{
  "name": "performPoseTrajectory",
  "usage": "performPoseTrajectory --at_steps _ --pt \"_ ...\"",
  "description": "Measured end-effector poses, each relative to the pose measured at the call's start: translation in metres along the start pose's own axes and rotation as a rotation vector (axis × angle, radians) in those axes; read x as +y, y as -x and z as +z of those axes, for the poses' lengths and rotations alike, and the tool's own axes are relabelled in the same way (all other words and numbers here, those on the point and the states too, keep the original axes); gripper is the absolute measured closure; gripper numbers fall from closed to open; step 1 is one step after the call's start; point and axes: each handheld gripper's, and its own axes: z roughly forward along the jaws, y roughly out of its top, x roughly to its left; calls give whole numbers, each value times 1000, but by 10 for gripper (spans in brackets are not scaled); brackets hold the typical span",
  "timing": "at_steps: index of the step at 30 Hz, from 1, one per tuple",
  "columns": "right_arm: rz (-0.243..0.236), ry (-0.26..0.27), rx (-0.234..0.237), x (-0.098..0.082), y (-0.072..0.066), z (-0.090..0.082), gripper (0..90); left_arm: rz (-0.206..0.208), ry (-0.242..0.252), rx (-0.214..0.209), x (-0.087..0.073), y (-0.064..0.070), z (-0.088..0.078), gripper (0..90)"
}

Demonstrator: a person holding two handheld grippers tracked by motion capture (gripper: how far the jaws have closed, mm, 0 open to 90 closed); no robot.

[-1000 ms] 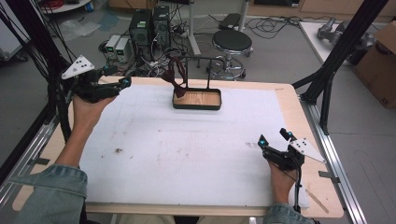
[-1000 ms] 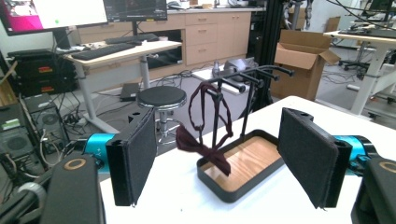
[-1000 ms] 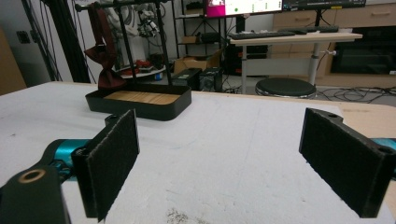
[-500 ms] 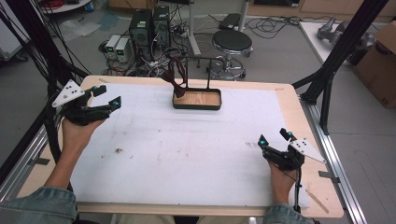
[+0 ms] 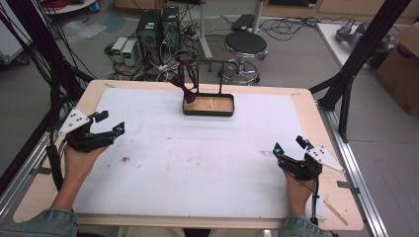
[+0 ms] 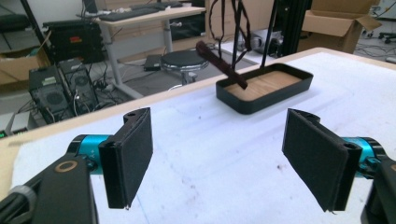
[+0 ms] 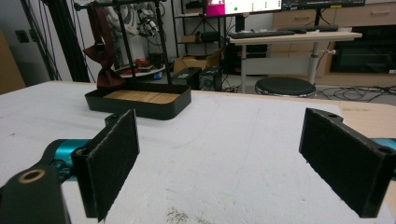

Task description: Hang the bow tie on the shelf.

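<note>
**Ana:** Black felt pads, wide apart on the left gripper (image 6: 217, 158), and bare white cloth between them. Those jaws have just been opening, and they grip nothing.

**Ben:** Same story on the right gripper (image 7: 233, 163): pads spread wide, empty gap, a few dark specks on the cloth just below.

**Ana:** From the high view, the left gripper (image 5: 109, 123) sits over the left edge of the white table cover (image 5: 197, 168), held in the person's left hand (image 5: 79, 160), jaws pointing toward the middle of the table.

**Ben:** And the right gripper (image 5: 290, 146) is down at the near right corner of the cover, grey three-cornered plate on top, the right hand (image 5: 296, 190) behind it.

**Ana:** Further out, the black tray (image 5: 208, 105) with its wooden floor stands at the far middle of the table, well apart from both grippers.

**Ben:** A thin black rack (image 5: 217, 74) rises from that tray, and the dark red bow tie (image 5: 187, 79) hangs from its rail on the left side, lower end dipping to the tray's left rim.

**Ana:** The right gripper view shows it too: bow tie (image 7: 105, 60) draped on the rail above the tray (image 7: 140, 107).

**Ben:** Beyond the table, a round stool (image 5: 245, 44) and computer towers (image 5: 158, 29) on the floor.
</note>
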Motion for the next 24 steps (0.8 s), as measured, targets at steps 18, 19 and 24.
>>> performPoseTrajectory --at_steps 18,19,24 --pt "3 -3 1 0 0 0 112 -17 -75 50 -36 8 3 226" --pt "1 -3 0 0 0 0 112 -16 -75 49 -36 8 3 226" --pt "2 -3 0 0 0 0 112 -20 -75 49 -36 8 3 225"
